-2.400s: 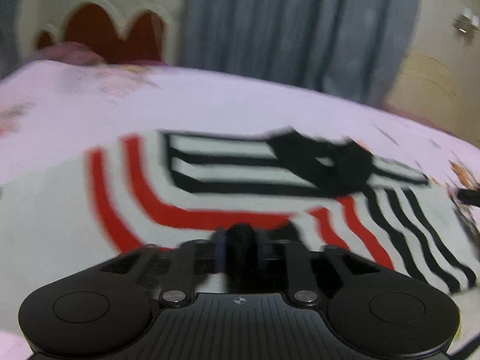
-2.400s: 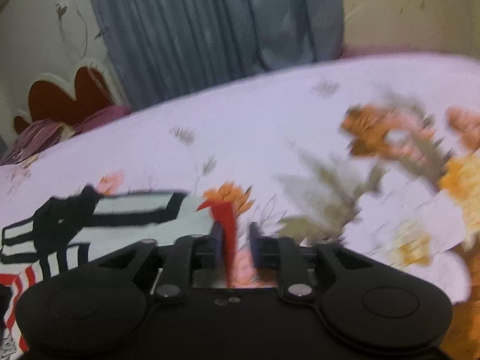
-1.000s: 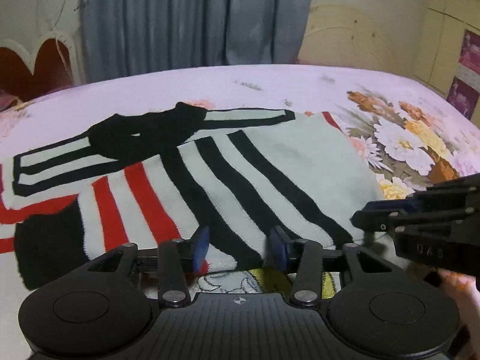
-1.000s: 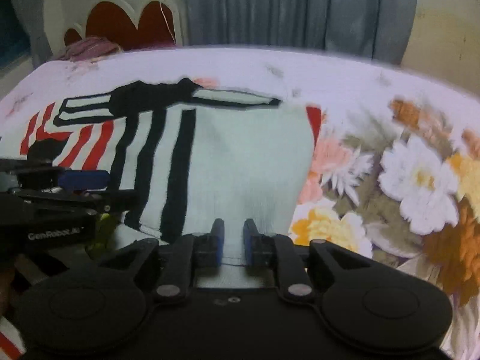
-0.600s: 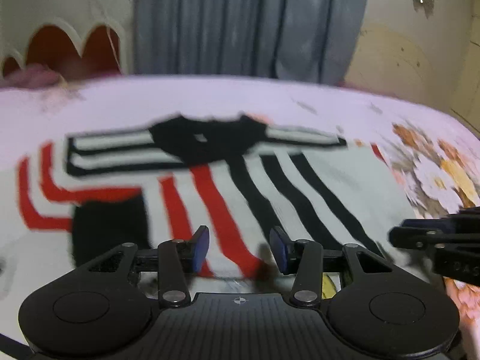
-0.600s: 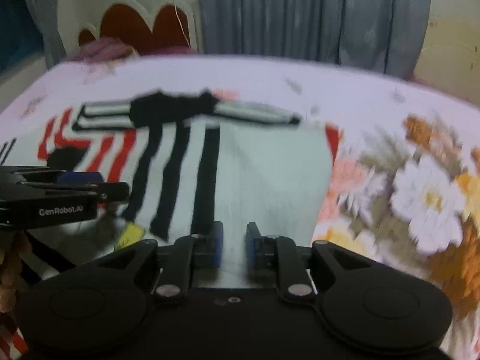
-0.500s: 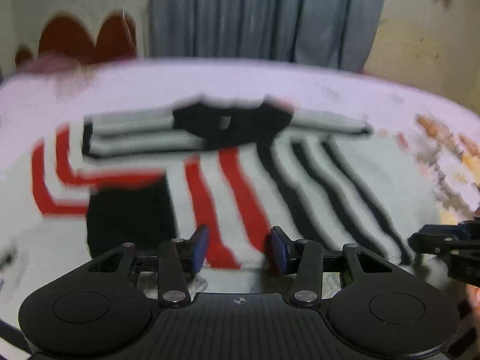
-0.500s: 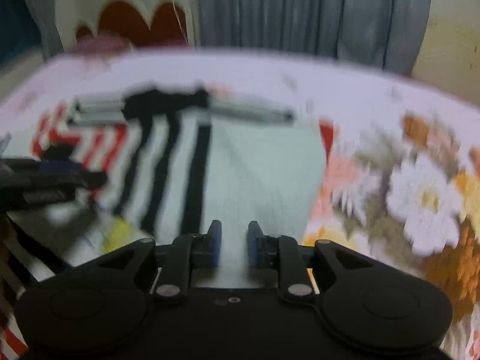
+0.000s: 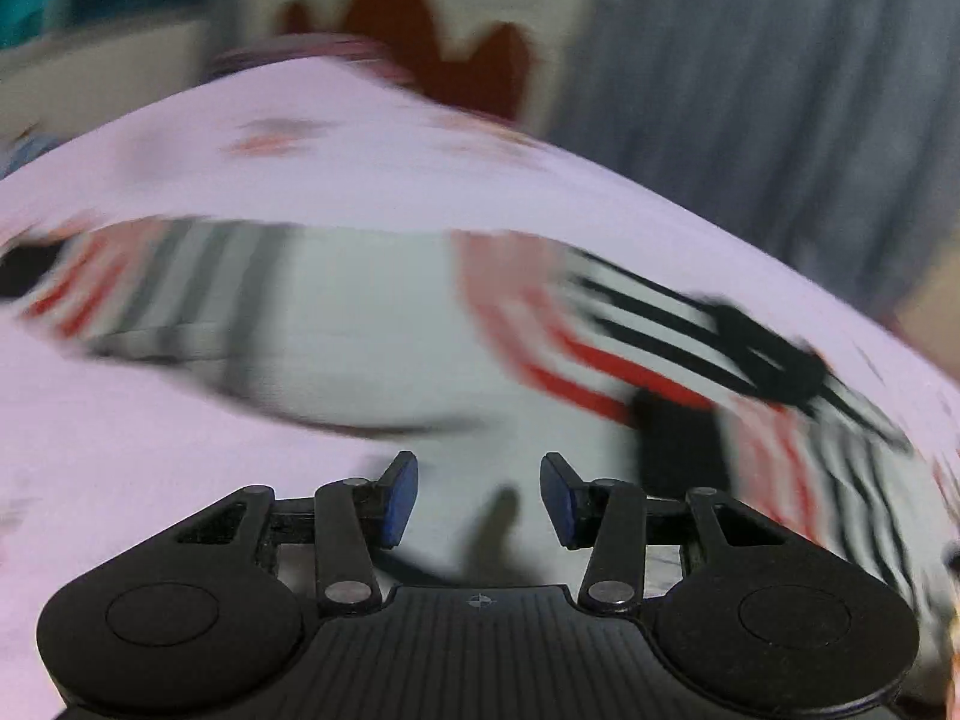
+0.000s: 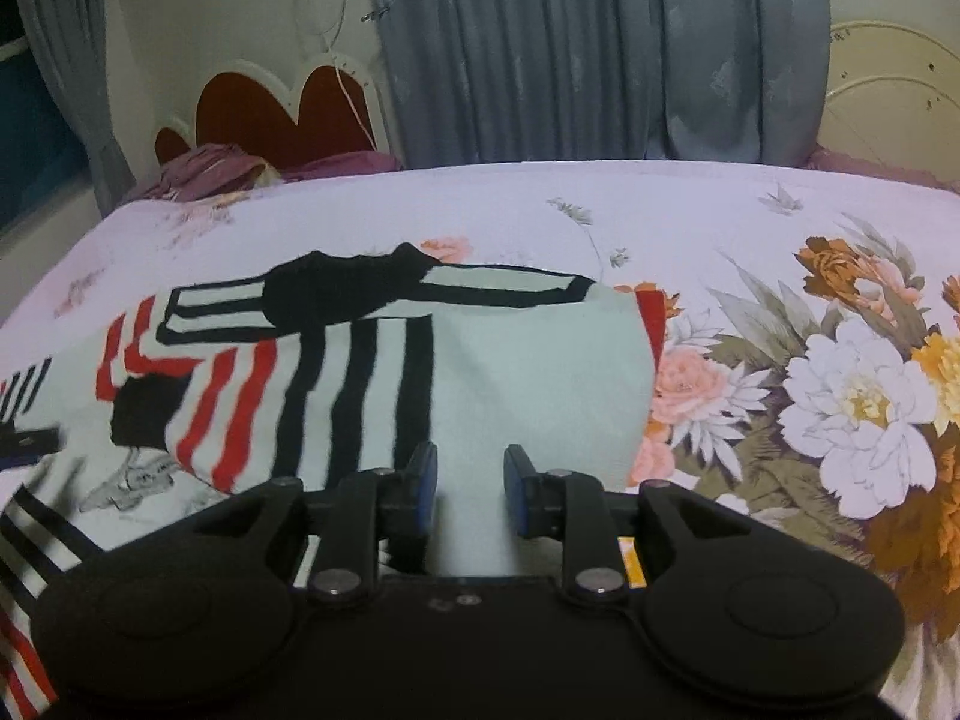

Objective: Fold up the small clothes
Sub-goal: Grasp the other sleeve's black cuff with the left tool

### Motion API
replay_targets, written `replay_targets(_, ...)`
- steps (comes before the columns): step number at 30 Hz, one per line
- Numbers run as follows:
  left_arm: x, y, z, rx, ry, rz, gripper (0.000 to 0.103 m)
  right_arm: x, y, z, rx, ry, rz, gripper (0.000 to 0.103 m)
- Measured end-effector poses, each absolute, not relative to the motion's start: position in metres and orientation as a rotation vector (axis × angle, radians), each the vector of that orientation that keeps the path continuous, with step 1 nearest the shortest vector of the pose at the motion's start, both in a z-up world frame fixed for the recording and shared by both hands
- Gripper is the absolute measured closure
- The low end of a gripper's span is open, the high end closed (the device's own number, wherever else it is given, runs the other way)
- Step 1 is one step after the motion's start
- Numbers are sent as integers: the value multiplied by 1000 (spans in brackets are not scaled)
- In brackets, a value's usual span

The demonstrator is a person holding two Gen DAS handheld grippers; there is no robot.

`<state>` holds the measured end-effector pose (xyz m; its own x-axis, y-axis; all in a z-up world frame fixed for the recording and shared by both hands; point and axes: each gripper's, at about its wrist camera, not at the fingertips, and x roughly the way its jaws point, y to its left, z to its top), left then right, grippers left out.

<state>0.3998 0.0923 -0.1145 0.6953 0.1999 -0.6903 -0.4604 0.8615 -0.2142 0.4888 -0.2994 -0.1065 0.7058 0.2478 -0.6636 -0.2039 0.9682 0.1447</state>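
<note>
A white knit garment [image 10: 528, 384] with black and red stripes lies spread on the bed, one side folded over toward the middle. Its black collar [image 10: 342, 288] is at the far edge. My right gripper [image 10: 465, 480] is open just above the garment's near white hem, nothing between its jaws. My left gripper [image 9: 477, 492] is open and empty above the left part of the garment [image 9: 372, 324], in a heavily blurred view. The left gripper's tip [image 10: 27, 438] shows at the left edge of the right wrist view.
The bed has a lilac sheet [image 10: 690, 210] with large flower prints [image 10: 858, 402] on the right. A red headboard [image 10: 282, 114] and purple pillows [image 10: 204, 174] are at the far left. Grey curtains [image 10: 588, 48] hang behind.
My right gripper has opened and let go of the hem. My left gripper, open since one second ago, has swung fast to the left over the garment.
</note>
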Motion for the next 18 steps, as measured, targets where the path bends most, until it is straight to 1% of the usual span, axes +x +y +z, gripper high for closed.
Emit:
replay_targets(2, 380, 138, -120, -476, 680, 462, 58, 486, -294, -105, 80, 752, 240, 78)
replay_targets(7, 344, 250, -143, -690, 601, 610, 58, 476, -281, -104, 109, 759, 169, 73)
replay_targets(11, 333, 316, -162, -830, 533, 579, 58, 467, -260, -99, 88, 753, 91, 73)
replay_targets(13, 337, 337, -169, -877, 506, 556, 59, 463, -246, -95, 89, 750, 66, 73)
replay_targets(15, 342, 353, -175, -938, 478, 541, 60, 459, -233, -90, 82, 740, 43, 73)
replay_targets(18, 352, 371, -182, -978, 468, 535, 73, 455, -213, -85, 105, 735, 23, 73)
